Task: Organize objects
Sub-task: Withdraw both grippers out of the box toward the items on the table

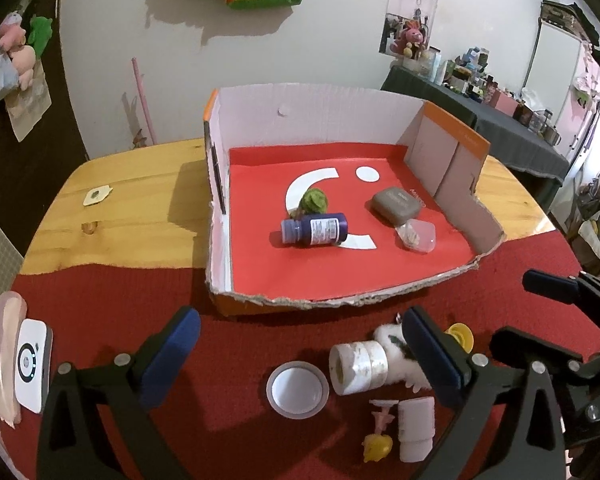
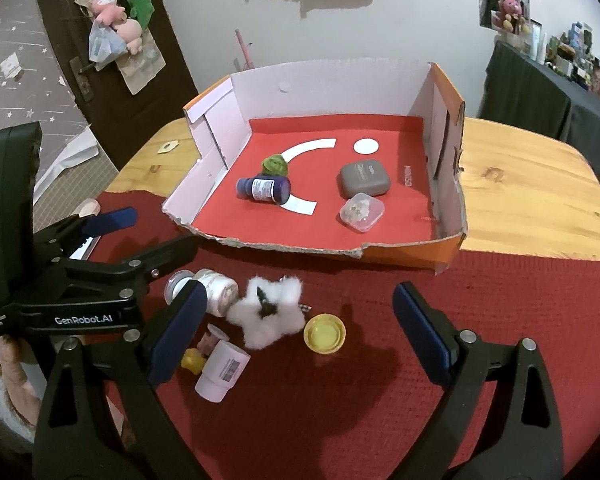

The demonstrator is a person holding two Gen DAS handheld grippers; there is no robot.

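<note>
1. Left gripper (image 1: pixel 300 350): jaws wide apart, nothing between the pads. It hangs over the red mat (image 1: pixel 228 344), just in front of the box.
2. Right gripper (image 2: pixel 298 330): jaws likewise wide apart, holding nothing. The white fluffy ball (image 2: pixel 270 312) and the yellow cap (image 2: pixel 325 334) lie on the mat in the gap between its fingers, touched by neither.
3. Cardboard box (image 1: pixel 452 156): torn-edged, open at the top, red-lined, sitting on the wooden table (image 1: pixel 136 196) with its near edge on the mat.
4. Inside the box: a dark blue bottle (image 1: pixel 315 231) on its side, a green crumpled lump (image 1: pixel 313 200) touching it from behind, a grey case (image 1: pixel 396 205), and a clear plastic container (image 1: pixel 418 236) just beside the case.
5. Still outside the box, on the mat: a roll of white tape (image 1: pixel 358 366) on edge against the fluffy ball, a round white lid (image 1: pixel 298 389) just to its left, a small white bottle (image 1: pixel 417 428) lying down, and a small yellow-and-pink object (image 1: pixel 378 440) beside it, possibly a toy; the view is too blurred to tell.
6. In the right wrist view the left gripper's black body sits at the left, with a hand (image 2: pixel 16 364) beneath it.
7. A white device (image 1: pixel 31 364) lies at the mat's far left edge.
</note>
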